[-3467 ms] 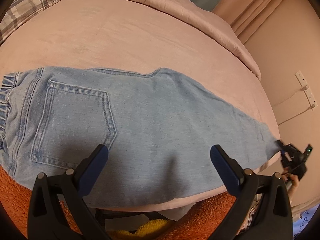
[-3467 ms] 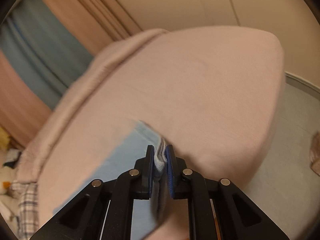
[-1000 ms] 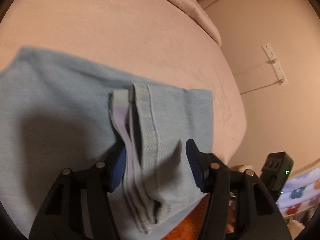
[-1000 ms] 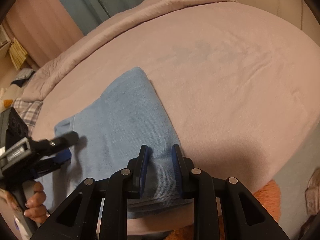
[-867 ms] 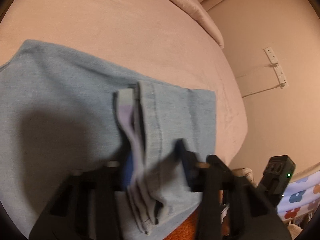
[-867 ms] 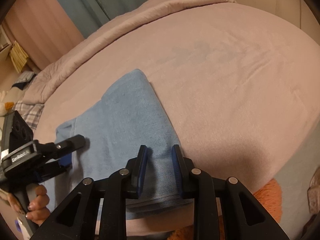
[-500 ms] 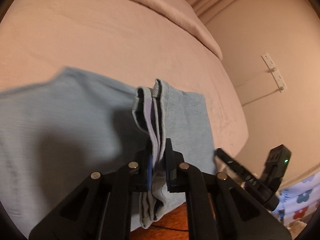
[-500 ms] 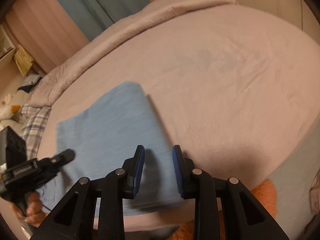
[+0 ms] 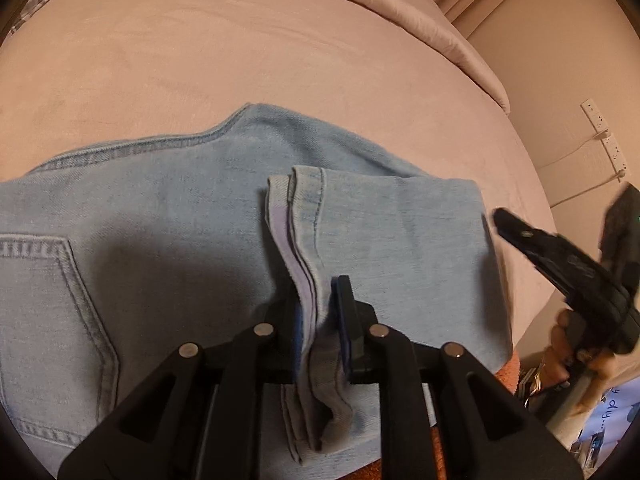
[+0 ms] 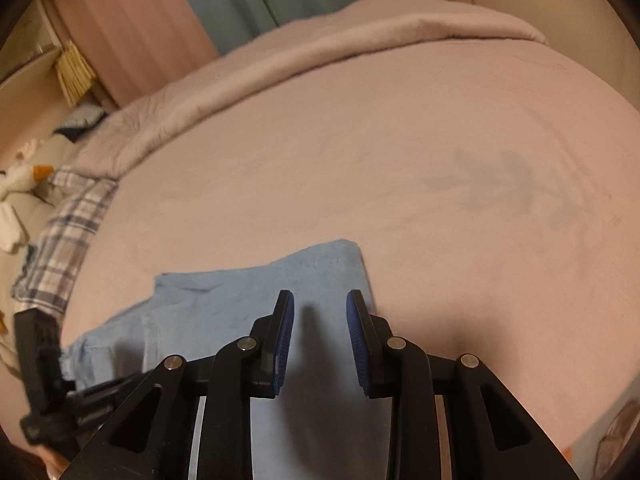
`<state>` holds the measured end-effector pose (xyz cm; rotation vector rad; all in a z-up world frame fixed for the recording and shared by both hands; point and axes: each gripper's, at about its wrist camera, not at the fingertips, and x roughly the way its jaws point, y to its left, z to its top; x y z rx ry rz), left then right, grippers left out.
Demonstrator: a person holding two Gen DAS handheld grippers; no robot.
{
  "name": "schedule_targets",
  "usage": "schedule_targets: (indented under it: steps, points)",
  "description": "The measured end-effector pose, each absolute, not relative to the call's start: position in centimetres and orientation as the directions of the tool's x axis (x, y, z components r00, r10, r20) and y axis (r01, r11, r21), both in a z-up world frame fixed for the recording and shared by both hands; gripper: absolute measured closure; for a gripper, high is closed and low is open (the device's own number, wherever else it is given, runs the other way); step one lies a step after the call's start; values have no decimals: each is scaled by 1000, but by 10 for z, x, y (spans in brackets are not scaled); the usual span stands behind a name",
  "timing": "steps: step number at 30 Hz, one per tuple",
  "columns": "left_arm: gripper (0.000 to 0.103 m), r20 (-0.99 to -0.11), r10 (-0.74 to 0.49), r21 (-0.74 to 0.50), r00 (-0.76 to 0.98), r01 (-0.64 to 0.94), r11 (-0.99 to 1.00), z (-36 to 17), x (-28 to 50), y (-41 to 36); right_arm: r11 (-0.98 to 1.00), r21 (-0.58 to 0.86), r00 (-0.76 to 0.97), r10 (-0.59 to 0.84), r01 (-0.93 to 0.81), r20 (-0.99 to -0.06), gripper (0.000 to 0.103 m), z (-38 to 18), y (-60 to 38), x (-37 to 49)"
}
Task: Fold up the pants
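Light blue jeans [image 9: 168, 216] lie on a pink bed [image 9: 200, 48], with the leg ends folded back over the thighs. My left gripper [image 9: 320, 312] is shut on the leg hems [image 9: 308, 240] near the bed's front edge. A back pocket [image 9: 48, 300] shows at the left. My right gripper [image 10: 320, 320] is open and empty, hovering just above the folded edge of the jeans [image 10: 240, 312]. The right gripper also shows in the left wrist view [image 9: 560, 264], at the right beside the fold. The left gripper shows at the lower left of the right wrist view [image 10: 52, 392].
A rolled pink duvet [image 10: 280, 52] runs along the bed's far side. A plaid pillow [image 10: 68, 232] and a soft toy [image 10: 20, 180] lie at the left. A wall with a power strip [image 9: 604, 136] stands to the right of the bed. An orange rug [image 9: 504, 376] lies below the front edge.
The right gripper brought the leg ends over the thighs, let go and opened wider. The left gripper closed on the hems and carried them to the left.
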<state>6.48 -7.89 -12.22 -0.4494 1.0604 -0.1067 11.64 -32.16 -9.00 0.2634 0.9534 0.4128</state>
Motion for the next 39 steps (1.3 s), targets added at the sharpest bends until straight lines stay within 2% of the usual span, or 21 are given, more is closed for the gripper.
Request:
schedule_targets:
  steps: [3,16,32,36,39]
  points:
    - [85,-818,-302,-412,490,-131,902,-123,64,-76,904,370,475,426,-213,-770,73,-108,-313,121]
    - [76,-823,-280,-380,494,-113,918,-125,36,-82,892,383,484,452,-242,-749,73,-114,-336,66]
    - [75,-799,-347,-468,491,-145,872,-128,9,-69,914,343,484,406,-217,-776,73,-112,-328,49]
    - [74,-796,-354,-482,491,-160,861,-126,7,-71,914,348,475,407,-210,-780,68,-111,-326,50]
    - [66,-788,-385,-514,480,-169,841,-125,6,-70,917,337,477,399,-215,-783,65,-111,-322,48]
